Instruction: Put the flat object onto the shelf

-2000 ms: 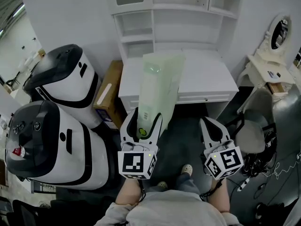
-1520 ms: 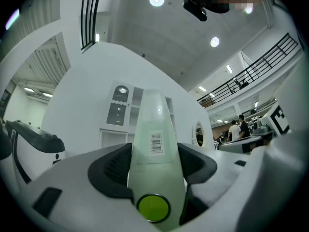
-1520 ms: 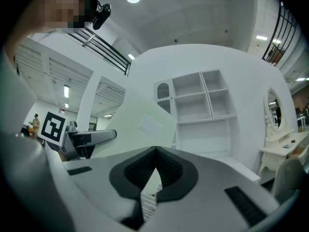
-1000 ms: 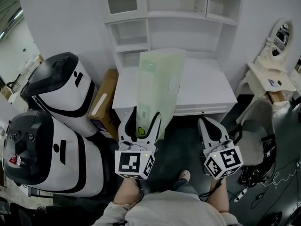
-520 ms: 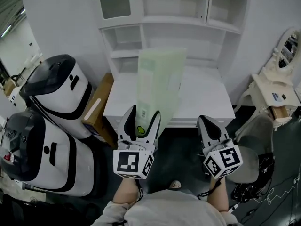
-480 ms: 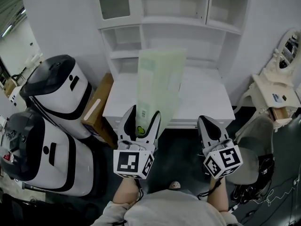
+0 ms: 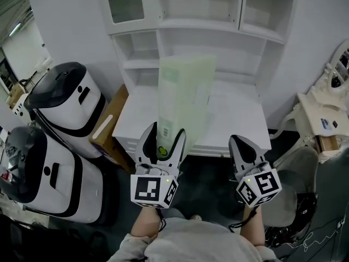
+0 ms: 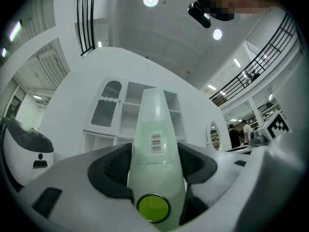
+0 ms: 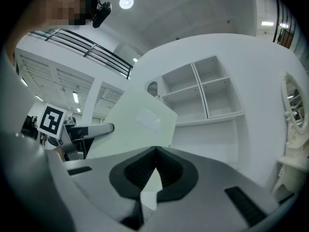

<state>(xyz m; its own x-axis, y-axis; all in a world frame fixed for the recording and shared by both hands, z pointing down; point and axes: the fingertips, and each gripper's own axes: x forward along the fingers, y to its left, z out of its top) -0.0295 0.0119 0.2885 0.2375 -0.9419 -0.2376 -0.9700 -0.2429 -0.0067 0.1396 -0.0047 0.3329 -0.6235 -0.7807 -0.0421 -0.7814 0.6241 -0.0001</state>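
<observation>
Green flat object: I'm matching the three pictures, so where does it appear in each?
Head view: green flat object at centre, held in the left gripper.
Left gripper view: dead centre, edge-on between the jaws.
Right gripper view: left of centre, broad face showing.
Shared landmark: the white shelf unit behind it.

Part of tabletop (image 7: 240, 119) hidden behind flat object (image 7: 182, 100); shelf (image 7: 218, 23) top cut off by frame; barcode label (image 8: 155, 143) unreadable.

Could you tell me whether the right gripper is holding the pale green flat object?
No, the right gripper is shut with nothing between its jaws; the left gripper clamps the flat object.
</observation>
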